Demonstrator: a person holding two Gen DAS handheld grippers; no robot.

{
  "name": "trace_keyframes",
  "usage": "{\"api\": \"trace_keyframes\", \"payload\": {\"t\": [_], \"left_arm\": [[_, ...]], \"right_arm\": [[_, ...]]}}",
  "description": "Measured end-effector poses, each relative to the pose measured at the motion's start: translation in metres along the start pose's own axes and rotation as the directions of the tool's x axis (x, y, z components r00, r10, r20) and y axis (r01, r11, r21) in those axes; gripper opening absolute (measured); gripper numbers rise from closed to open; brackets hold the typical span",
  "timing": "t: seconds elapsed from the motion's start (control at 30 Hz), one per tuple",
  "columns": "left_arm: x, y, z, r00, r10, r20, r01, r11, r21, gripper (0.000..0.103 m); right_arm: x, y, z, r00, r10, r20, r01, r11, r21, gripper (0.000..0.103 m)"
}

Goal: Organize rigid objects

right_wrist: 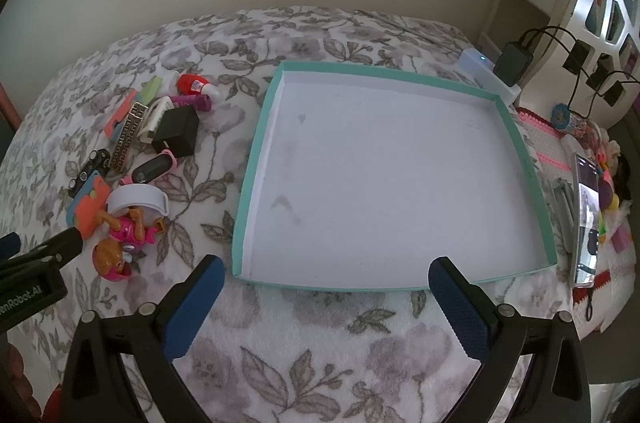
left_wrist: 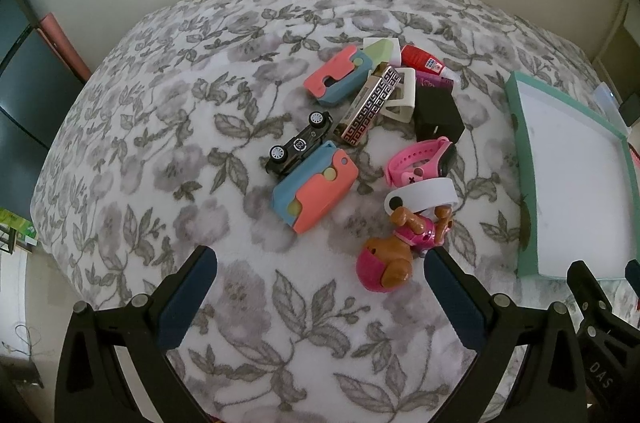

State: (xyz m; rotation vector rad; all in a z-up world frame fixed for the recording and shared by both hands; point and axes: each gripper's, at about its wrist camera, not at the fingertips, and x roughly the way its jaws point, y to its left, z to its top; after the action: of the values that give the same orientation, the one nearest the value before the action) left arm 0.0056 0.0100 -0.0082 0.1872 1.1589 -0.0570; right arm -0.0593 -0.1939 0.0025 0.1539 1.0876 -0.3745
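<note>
Grey-and-white floral fleece blanket [left_wrist: 168, 127] covers the work surface; we hold both tongs above it, nothing pinched. Left gripper [left_wrist: 320, 287] spread wide, blue pads [left_wrist: 188, 299] apart over bare blanket, just short of the toy pile; right gripper [right_wrist: 324, 299] likewise spread, its fingertips at the near wall of the shallow teal cardboard tray with white floor [right_wrist: 520, 151]; tray holds nothing.

Pile sits left of the tray, apart from it: brown toy dog in pink outfit [left_wrist: 396, 247] nearest the left gripper, lying on its side; white plastic band [left_wrist: 424, 195] touching it; pink wristband with black face [left_wrist: 424, 159] just behind; coral-and-blue plastic slider toy [left_wrist: 316, 183] beside a black toy car [left_wrist: 300, 147] tipped on its side; second coral-and-blue slider with green tip [left_wrist: 340, 71] further back; patterned metallic bar, possibly a harmonica [left_wrist: 370, 103], leaning on a cream plastic clip [left_wrist: 400, 99]; black cube charger [left_wrist: 438, 115]; red glue bottle [left_wrist: 424, 61]; magenta tube [right_wrist: 192, 101] beside it.

Right of the tray: phone with lit screen [right_wrist: 588, 219] among small clutter.
</note>
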Motion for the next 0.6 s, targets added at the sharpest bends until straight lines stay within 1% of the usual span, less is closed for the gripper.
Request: {"api": "trace_keyframes", "payload": {"t": [0.6], "left_arm": [[0.0009, 0.0019, -0.0001, 1.000, -0.001, -0.003, 0.001, 1.000, -0.012, 0.103]], "right_arm": [[0.0008, -0.0007, 0.0004, 1.000, 0.001, -0.003, -0.001, 1.000, -0.003, 0.103]]}}
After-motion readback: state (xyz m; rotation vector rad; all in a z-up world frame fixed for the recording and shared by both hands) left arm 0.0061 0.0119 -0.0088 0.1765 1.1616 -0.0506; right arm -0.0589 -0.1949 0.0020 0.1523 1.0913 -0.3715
